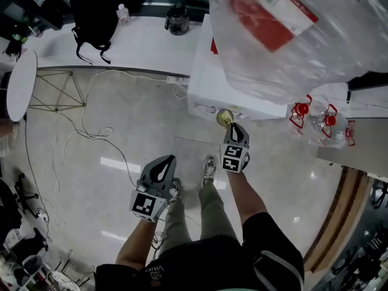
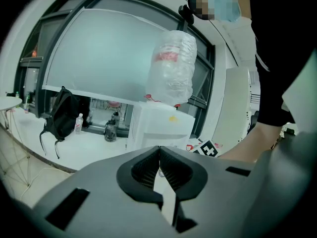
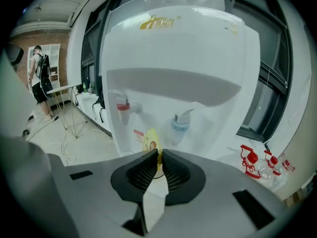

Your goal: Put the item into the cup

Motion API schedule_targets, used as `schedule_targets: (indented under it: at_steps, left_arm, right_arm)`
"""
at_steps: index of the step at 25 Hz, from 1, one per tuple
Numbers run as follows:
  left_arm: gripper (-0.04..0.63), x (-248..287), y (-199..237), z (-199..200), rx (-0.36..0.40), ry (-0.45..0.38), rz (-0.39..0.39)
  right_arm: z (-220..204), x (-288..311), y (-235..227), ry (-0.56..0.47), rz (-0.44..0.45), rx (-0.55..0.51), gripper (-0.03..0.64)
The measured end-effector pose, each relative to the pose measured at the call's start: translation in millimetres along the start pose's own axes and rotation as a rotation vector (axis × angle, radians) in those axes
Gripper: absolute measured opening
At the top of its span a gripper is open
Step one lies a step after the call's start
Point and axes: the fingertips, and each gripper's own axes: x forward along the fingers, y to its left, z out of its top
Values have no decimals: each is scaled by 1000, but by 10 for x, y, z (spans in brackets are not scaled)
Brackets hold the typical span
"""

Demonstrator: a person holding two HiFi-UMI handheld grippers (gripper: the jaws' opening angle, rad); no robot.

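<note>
My right gripper [image 1: 233,127] [image 3: 160,153] is shut on a small yellow item [image 3: 150,141] with a brown mark, which stands up from between the jaw tips. From the head view the yellow item [image 1: 225,117] sits right at the front of the white water dispenser [image 1: 209,83]. In the right gripper view it is level with the space between the dispenser's red tap [image 3: 123,105] and blue tap [image 3: 181,124]. My left gripper [image 1: 166,163] [image 2: 159,150] hangs lower and to the left, over the floor, shut with nothing in it. I cannot make out a separate cup in any view.
A large clear water bottle [image 1: 291,29] tops the dispenser. Empty bottles with red handles [image 1: 321,120] lie to its right. Behind, a white counter [image 1: 139,47] carries a black backpack [image 1: 100,11], a small bottle [image 1: 123,12] and a dark jug [image 1: 177,20]. Cables [image 1: 91,132] trail over the floor.
</note>
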Motion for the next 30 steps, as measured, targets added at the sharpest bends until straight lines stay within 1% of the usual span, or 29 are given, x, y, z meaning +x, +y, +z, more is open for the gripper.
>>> schedule_targets:
  at_steps: [5, 10, 20, 30]
  left_arm:
    - [20, -71, 143, -157, -20, 13, 40]
    - [20, -113, 224, -268, -40, 14, 64]
    - [20, -64, 174, -463, -57, 21, 66]
    - [20, -18, 140, -602, -70, 40, 74]
  right_arm:
    - [-50, 190, -27, 7, -36, -22, 58]
    - [-88, 256, -97, 15, -67, -69, 58]
    - [-163, 304, -49, 22, -76, -244, 58]
    - [-309, 435, -113, 58, -73, -301, 58]
